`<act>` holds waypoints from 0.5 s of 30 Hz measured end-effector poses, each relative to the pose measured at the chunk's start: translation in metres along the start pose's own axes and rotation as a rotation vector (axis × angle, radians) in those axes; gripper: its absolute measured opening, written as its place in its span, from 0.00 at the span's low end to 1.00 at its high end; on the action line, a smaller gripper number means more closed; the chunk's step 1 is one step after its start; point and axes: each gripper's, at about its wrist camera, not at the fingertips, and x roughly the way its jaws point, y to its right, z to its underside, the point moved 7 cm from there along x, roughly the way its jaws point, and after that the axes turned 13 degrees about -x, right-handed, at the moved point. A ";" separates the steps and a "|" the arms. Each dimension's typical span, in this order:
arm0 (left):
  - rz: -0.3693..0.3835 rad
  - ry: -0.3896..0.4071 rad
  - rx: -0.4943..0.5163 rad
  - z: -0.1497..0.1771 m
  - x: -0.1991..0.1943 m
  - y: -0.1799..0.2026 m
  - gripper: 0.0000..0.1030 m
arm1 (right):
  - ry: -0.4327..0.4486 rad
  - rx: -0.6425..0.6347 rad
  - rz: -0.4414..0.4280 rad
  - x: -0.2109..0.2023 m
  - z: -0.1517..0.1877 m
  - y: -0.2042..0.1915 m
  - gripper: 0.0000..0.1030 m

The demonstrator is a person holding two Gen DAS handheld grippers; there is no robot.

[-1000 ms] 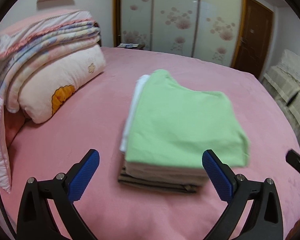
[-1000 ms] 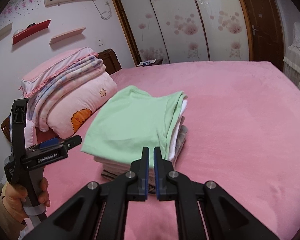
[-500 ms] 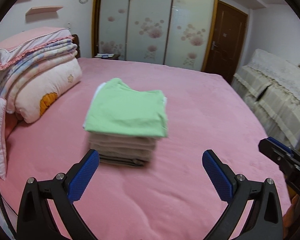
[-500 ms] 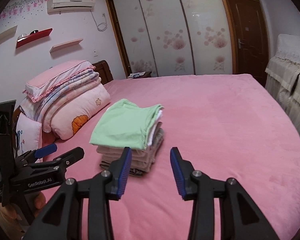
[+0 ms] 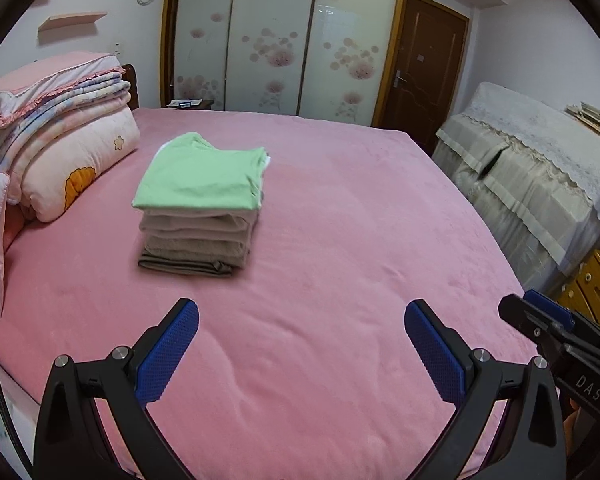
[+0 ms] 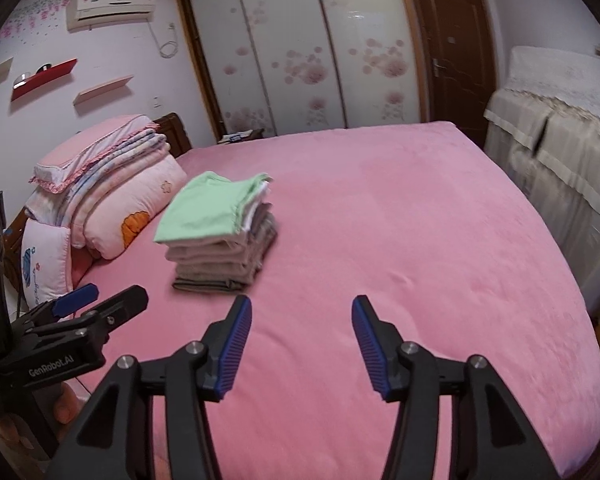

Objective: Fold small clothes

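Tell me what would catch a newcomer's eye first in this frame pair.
A neat stack of folded clothes, topped by a light green garment, sits left of centre on the pink bed. Folded quilts and pillows are piled at the bed's left edge. In the foreground the left gripper stands wide open and the right gripper is opening, both empty above bare bedspread.

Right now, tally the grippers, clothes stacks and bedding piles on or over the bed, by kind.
Grippers: 2 (left gripper open; right gripper jaws opening, nothing between them)
Stack of folded clothes: 1
Pile of folded bedding: 1
Total: 4
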 end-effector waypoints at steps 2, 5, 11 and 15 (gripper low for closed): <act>-0.002 -0.019 0.006 0.013 -0.006 0.008 0.99 | -0.013 0.010 0.027 -0.009 0.014 0.006 0.56; 0.000 -0.031 0.018 0.031 -0.018 0.016 0.99 | -0.027 0.036 0.052 -0.028 0.040 0.011 0.58; -0.004 -0.050 0.017 0.070 -0.041 0.024 0.99 | -0.028 0.054 0.083 -0.055 0.074 0.003 0.60; -0.043 -0.035 0.029 0.089 -0.052 0.020 0.99 | -0.013 0.064 0.131 -0.072 0.088 -0.001 0.62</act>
